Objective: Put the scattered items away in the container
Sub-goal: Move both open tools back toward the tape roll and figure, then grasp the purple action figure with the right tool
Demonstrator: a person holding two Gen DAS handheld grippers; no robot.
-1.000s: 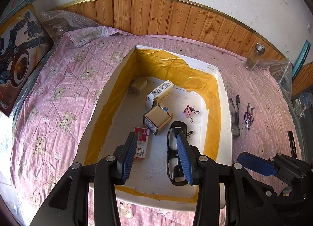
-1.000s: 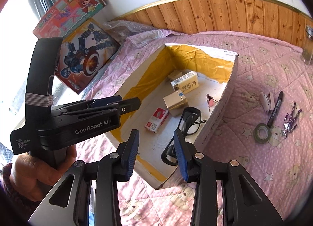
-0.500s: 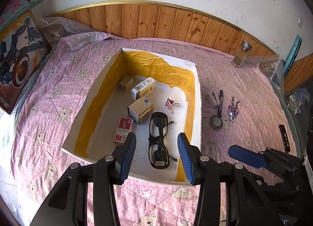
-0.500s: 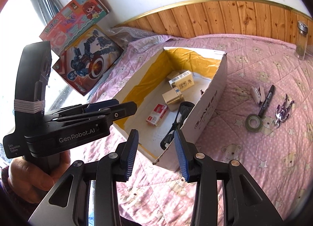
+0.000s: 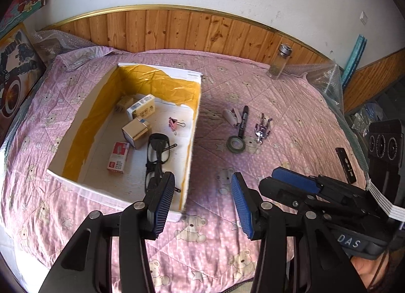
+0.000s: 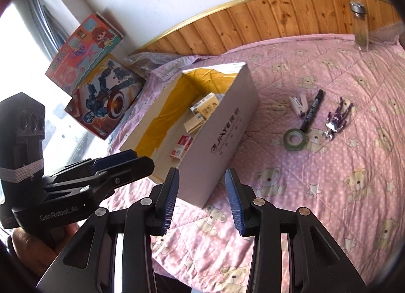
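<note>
A white cardboard box [image 5: 191, 146] [image 6: 227, 125] lined with yellow tape sits on the pink bedspread. Inside lie black glasses [image 5: 157, 156], small boxes and a pink binder clip [image 5: 174, 123]. To its right on the cover are a stapler [image 5: 231, 117] [image 6: 298, 102], a black marker [image 5: 243, 120] [image 6: 312, 110], a roll of green tape [image 5: 236, 143] [image 6: 295, 139] and a purple figure keychain [image 5: 263, 128] [image 6: 339, 118]. My left gripper [image 5: 202, 203] is open above the box's near right corner. My right gripper [image 6: 202, 198] is open, empty, in front of the box.
A glass jar [image 5: 279, 61] [image 6: 360, 27] stands by the wooden panelling at the back. Toy boxes [image 6: 101, 95] lean at the left wall. A black stick [image 5: 345, 165] lies near the bed's right edge. Bubble wrap [image 5: 321, 77] lies at the back right.
Both grippers have drawn back and up from the box and swung right. The glasses, between the left fingers a second ago, lie in the box. The scattered items have come into fuller view.
</note>
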